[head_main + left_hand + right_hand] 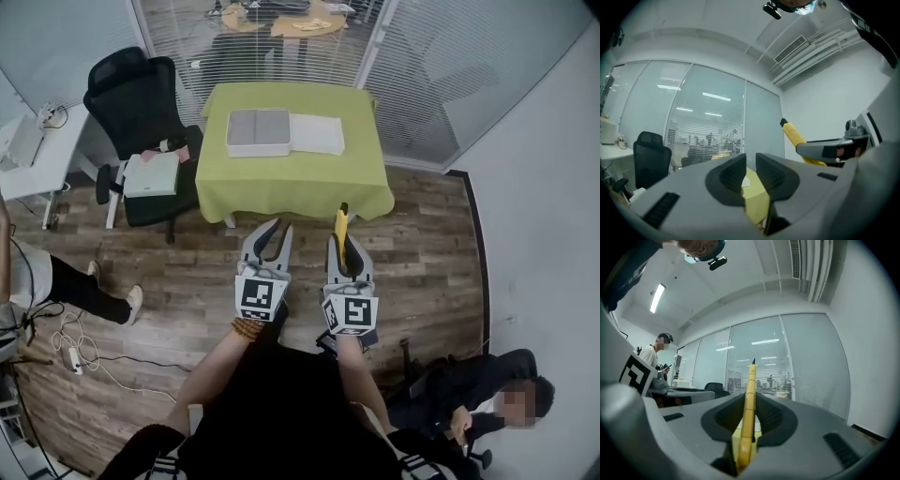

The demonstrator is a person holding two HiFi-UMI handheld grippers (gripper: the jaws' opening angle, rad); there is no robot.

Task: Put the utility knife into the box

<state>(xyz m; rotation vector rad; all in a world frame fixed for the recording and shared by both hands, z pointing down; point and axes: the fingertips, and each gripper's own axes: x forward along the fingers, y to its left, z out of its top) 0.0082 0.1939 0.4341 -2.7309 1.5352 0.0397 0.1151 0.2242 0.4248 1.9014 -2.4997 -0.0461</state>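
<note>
A grey open box (258,131) lies on the green-clothed table (291,178), with its white lid (317,133) beside it on the right. My right gripper (343,246) is shut on a yellow utility knife (342,225), whose tip points toward the table's near edge. The right gripper view shows the knife (750,394) standing edge-on between the pads, black tip forward. My left gripper (272,239) hangs beside it, jaws together and holding nothing. In the left gripper view the pads of the left gripper (751,164) nearly touch, and the knife (794,136) shows at the right.
A black office chair (141,103) stands left of the table, with a white item (150,173) on a second seat. A person (473,394) sits at the lower right. A leg (84,291) and floor cables (70,349) are at the left. Glass partitions stand behind the table.
</note>
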